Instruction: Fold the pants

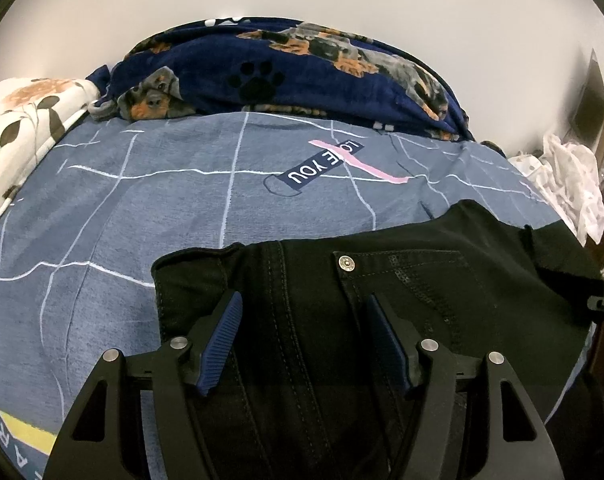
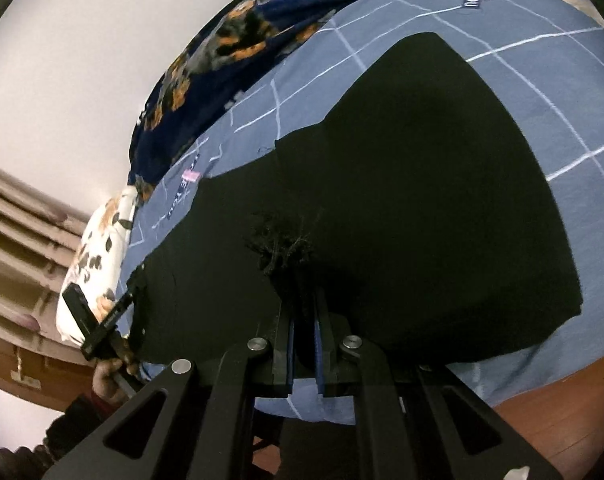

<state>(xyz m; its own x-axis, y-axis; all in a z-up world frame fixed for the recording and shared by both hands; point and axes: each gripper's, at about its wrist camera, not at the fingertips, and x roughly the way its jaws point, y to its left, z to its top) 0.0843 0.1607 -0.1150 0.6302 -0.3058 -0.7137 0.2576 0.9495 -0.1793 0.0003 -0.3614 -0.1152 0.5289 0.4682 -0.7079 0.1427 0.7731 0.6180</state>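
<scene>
Black pants (image 1: 382, 280) lie on the blue checked bedsheet (image 1: 142, 208), the waist end with a metal rivet (image 1: 347, 263) and pocket seams toward me. My left gripper (image 1: 304, 340) hangs open just over this end; the cloth lies flat between its blue pads (image 1: 222, 340). In the right wrist view the pants (image 2: 422, 180) spread as a wide dark sheet across the bed. My right gripper (image 2: 304, 296) is shut on a frayed hem (image 2: 282, 244) of a leg, which is lifted over the rest of the cloth. The left gripper (image 2: 98, 320) shows at the left there, in a hand (image 2: 110, 376).
A navy dog-print blanket (image 1: 282, 72) is heaped along the wall side of the bed. A floral pillow (image 1: 26, 120) lies at the left and crumpled white cloth (image 1: 570, 176) at the right. The bed's edge and wooden floor (image 2: 562, 412) are below the right gripper.
</scene>
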